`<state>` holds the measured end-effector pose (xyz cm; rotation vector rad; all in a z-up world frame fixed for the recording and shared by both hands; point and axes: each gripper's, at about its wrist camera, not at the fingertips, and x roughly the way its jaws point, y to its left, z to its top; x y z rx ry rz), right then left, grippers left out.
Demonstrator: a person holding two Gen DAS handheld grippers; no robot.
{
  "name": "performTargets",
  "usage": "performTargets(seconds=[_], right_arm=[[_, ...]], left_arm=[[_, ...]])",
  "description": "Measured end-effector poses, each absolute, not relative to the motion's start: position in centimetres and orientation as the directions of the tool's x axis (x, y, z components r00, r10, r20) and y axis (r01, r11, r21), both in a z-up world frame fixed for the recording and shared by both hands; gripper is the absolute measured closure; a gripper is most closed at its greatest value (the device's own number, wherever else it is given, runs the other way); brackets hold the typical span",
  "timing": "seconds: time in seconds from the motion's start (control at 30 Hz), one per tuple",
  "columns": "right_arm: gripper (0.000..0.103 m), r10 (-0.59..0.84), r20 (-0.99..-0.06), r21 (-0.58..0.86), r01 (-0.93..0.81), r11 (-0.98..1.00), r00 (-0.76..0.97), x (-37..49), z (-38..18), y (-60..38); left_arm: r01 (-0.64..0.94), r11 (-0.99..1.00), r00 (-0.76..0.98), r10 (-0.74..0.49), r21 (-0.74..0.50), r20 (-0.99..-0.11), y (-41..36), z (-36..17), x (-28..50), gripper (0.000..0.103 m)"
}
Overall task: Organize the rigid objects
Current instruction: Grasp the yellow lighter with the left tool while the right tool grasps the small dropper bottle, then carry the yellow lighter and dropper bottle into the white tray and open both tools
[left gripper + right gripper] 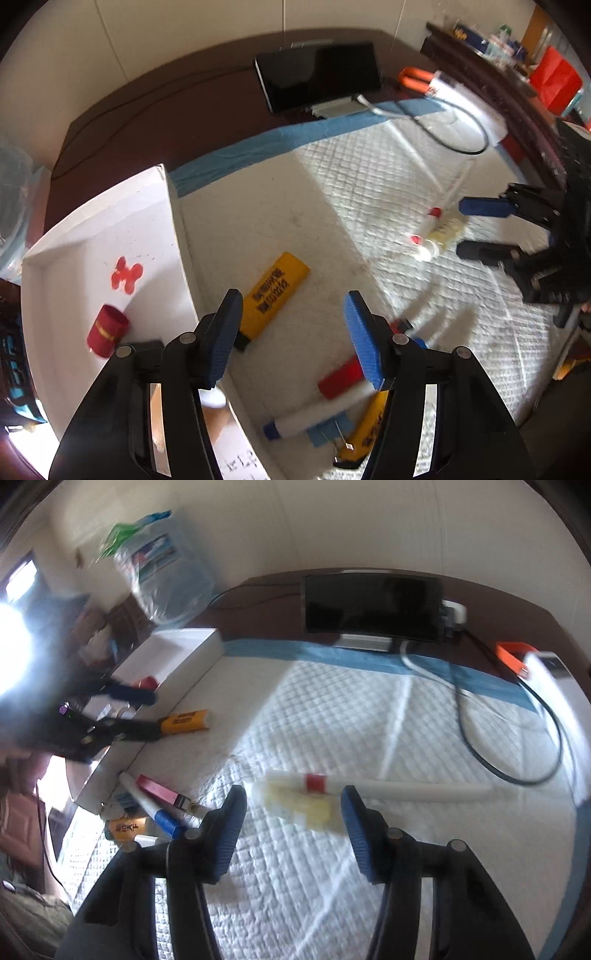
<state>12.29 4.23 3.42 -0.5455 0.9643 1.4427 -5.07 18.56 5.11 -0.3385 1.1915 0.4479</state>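
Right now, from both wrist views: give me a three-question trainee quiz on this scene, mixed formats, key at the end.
1. True or false: the red cylinder lies inside the white tray.
2. Which item lies nearest the left gripper fingertips? A) yellow marker B) black tablet C) orange tool
3. Fill in: ahead of the right gripper lies a white tube with a ___ band.

Key: 1 true; 2 A; 3 red.

Two downward wrist views, shared quilted mat [406, 192].
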Motion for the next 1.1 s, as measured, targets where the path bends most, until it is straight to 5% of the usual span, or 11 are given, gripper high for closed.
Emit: performTargets(seconds=[0.43, 0.53, 0.6, 0.77, 1.1], right_arm=[[0.050, 0.502, -0.861, 0.100, -0.995, 0.016, -0.078, 10.1, 2.0, 5.5], [0.063, 0.498, -0.861, 0.127, -0.992, 0.020, -0.100, 10.7, 2.1, 5.2], [0.081, 0.493, -0.861, 0.162, -0.987, 0.025, -0.129, 11.4, 2.1, 4.6], [0.084, 0.505, -0.850, 0.225, -0.970, 0.095, -0.148, 13.2, 2.3, 2.4], [0.084, 0.611, -0.775, 0.312, -0.938, 0.149, -0.161, 14.5, 5.9, -0.5]], left_arm=[[-0.462, 0.886, 0.148, 0.127, 0.045, -0.981, 19.4, 1.9, -3.2, 0.046], [-0.455, 0.890, 0.140, 0.114, 0.038, -0.984, 19.6, 1.8, -3.5, 0.045], [-0.450, 0.892, 0.139, 0.113, 0.039, -0.984, 19.6, 1.8, -3.6, 0.045], [-0.435, 0.900, 0.170, 0.065, -0.016, -0.983, 19.0, 1.8, -2.8, 0.078], [-0.494, 0.865, 0.325, 0.091, -0.086, -0.941, 16.4, 4.4, -4.5, 0.080]])
